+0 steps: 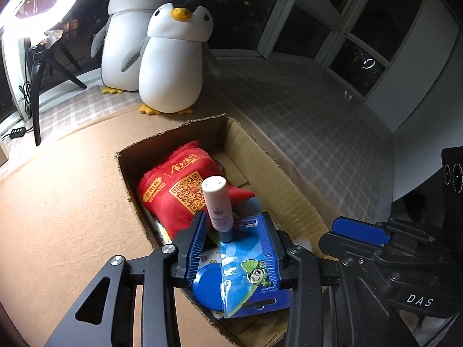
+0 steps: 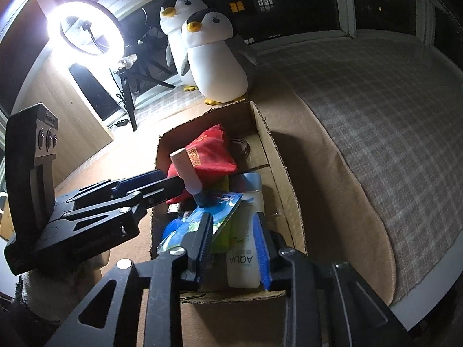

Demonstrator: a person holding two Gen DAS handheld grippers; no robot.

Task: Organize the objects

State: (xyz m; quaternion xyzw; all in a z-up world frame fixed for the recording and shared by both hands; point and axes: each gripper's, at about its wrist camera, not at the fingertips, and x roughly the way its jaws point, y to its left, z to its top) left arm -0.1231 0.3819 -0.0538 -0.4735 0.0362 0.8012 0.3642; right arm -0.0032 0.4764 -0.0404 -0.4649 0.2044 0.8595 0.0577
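An open cardboard box (image 1: 289,185) on a tan mat holds a red pouch (image 1: 173,190) with a QR code, a blue cartoon package (image 1: 249,260) and a blue disc (image 1: 207,289). A pink-white bottle (image 1: 217,202) stands cap-down on the package. My left gripper (image 1: 235,225) is open around it: the bottle is beside the left finger and far from the right one. My right gripper (image 2: 234,231) is open over the box's near end. A white "AQUA" bottle (image 2: 243,245) lies between its fingers, close to the right pad. Each gripper shows side-on in the other's view.
Two penguin plush toys (image 1: 170,66) stand behind the box. A bright ring light (image 2: 89,29) on a black tripod (image 1: 36,86) is at the far left. A checked blanket (image 1: 303,110) covers the surface to the right, below dark windows.
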